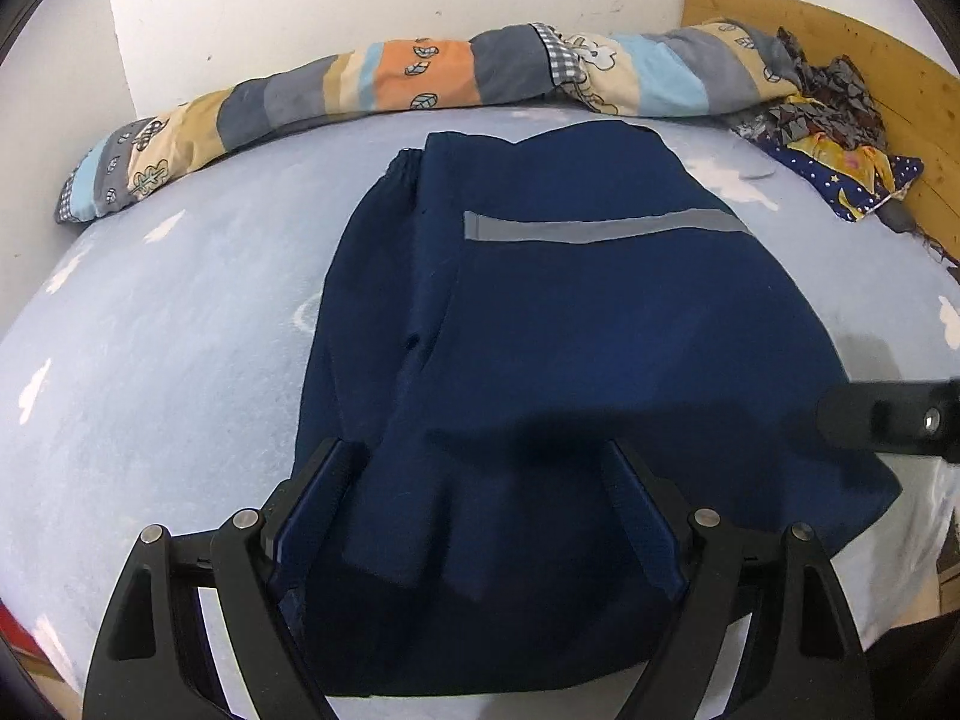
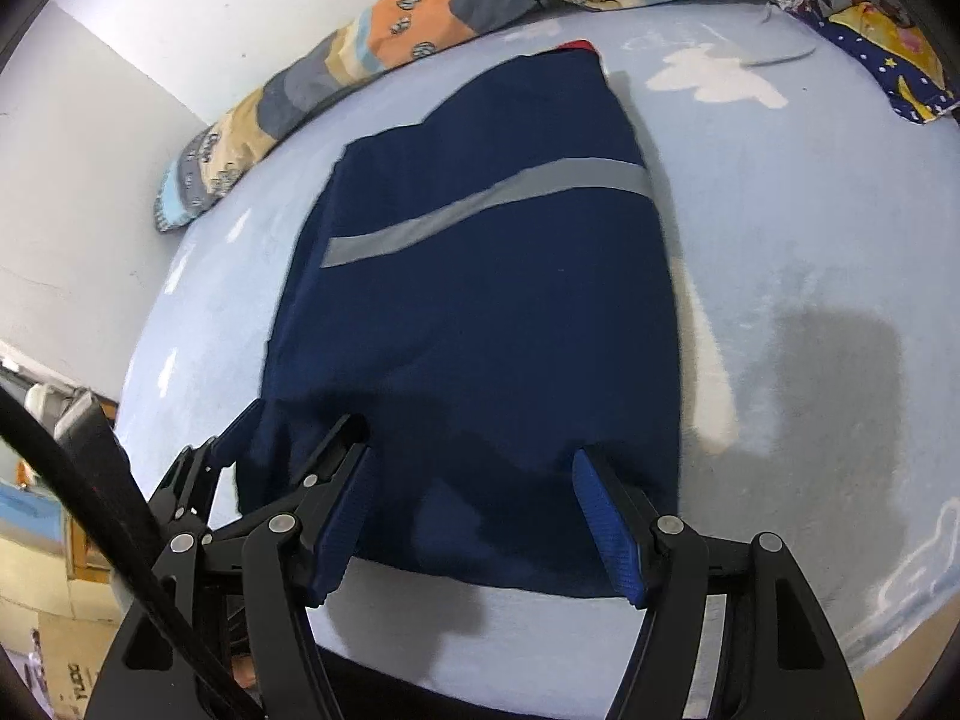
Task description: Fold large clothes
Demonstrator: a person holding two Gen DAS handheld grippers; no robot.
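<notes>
Both hand-held grippers — my left (image 1: pixel 480 516) and right (image 2: pixel 471 501) — hover with jaws spread wide, gripping nothing, over the folded navy garment (image 1: pixel 570 312) on the bed (image 1: pixel 150 312).

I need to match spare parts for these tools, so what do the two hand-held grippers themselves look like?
Both look alike. The left hand-held gripper has a matte black frame of angular linkage arms joined by round silver pivot pins, and its two long fingers carry dark blue ribbed pads. The right hand-held gripper has the same black linkage and silver pins, with brighter blue textured pads. No cables, markings or sleeves show.
</notes>
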